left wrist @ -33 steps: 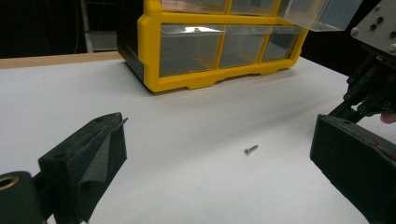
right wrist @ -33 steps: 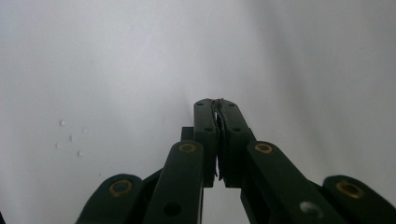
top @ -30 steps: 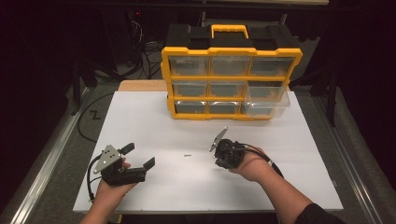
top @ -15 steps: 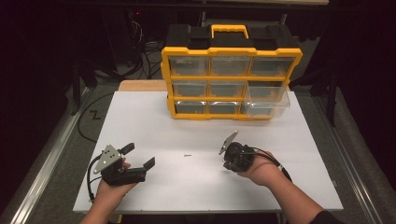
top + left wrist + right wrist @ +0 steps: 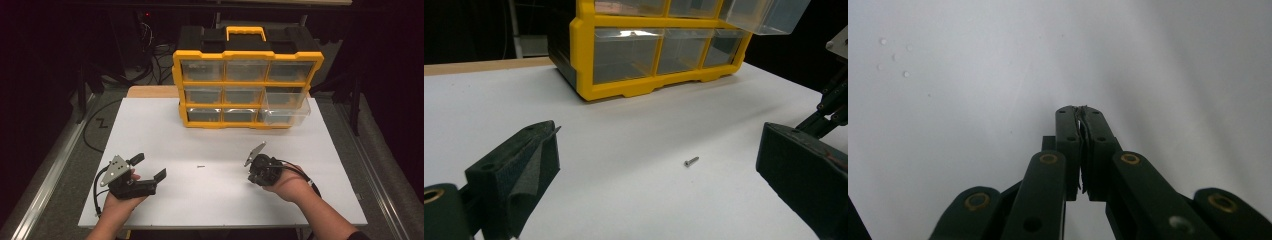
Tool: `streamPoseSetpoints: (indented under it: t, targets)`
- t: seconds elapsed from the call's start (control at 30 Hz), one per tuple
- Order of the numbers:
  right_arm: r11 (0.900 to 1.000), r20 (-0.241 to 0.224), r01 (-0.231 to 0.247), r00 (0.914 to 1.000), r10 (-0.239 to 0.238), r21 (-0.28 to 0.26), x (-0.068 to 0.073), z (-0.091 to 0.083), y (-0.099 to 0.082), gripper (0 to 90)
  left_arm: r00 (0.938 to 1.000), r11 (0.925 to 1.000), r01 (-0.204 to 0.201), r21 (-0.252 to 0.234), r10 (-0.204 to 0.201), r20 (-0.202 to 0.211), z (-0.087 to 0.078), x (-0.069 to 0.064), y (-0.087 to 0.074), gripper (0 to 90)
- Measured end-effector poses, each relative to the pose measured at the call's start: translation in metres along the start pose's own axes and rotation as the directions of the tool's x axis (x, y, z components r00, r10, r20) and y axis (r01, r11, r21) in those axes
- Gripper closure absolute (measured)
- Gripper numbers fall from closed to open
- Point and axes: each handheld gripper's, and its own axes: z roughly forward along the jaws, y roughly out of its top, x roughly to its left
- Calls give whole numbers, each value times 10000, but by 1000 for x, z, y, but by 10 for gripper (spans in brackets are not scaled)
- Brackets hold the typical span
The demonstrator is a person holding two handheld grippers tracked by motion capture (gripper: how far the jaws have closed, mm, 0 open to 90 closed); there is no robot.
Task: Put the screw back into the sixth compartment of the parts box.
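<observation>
Resting on the white table top point(image 5: 220, 200), the left gripper point(image 5: 150, 169) sits in the person's left hand point(image 5: 117, 202) with its two black jaws spread wide and nothing between them. In the left gripper view the small silver screw point(image 5: 691, 161) lies flat on the white surface, ahead of the jaws and nearer the right-hand one, touching neither. From the high view the same small silver screw point(image 5: 200, 166) sits alone on the table, roughly midway between the two grippers and well apart from each.

The right gripper point(image 5: 1081, 111) is clenched: its pads meet face to face, with no object seen between them, and it points down at bare white table. In the high view the right gripper point(image 5: 254, 172) is held in the right hand point(image 5: 287, 185), tips close to the surface.

The yellow and black plastic drawer organiser with clear drawers point(image 5: 247, 85) stands at the far side of the table. Its clear drawer in the middle row at the right point(image 5: 285, 107) is pulled out.
</observation>
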Motion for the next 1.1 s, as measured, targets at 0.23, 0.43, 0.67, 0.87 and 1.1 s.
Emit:
streamPoseSetpoints:
  t: [0.23, 0.43, 0.67, 0.87, 1.1]
  targets:
    - [9996, 119, -261, 9996, 260, 44, -5, -6, -12, 899, 10000, 10000, -21, 20, 21, 7, 1, 0, 0, 42]
    - [9988, 136, -488, 9987, 487, 44, -11, -12, -24, 899, 10000, 10000, -37, 43, 37, 16, 1, 0, 0, 42]
    - [9985, 231, -546, 9983, 543, 87, -15, -15, -34, 898, 10000, 10000, -45, 86, 45, 14, 1, -1, 0, 42]
    - [9986, 241, -526, 9983, 523, 113, -15, -16, -33, 899, 10000, 9999, -48, 108, 48, 12, 1, -1, 0, 42]
    - [9987, 235, -476, 9986, 472, 165, -19, -26, -29, 898, 10000, 9999, -56, 116, 56, 19, 1, -1, 0, 42]
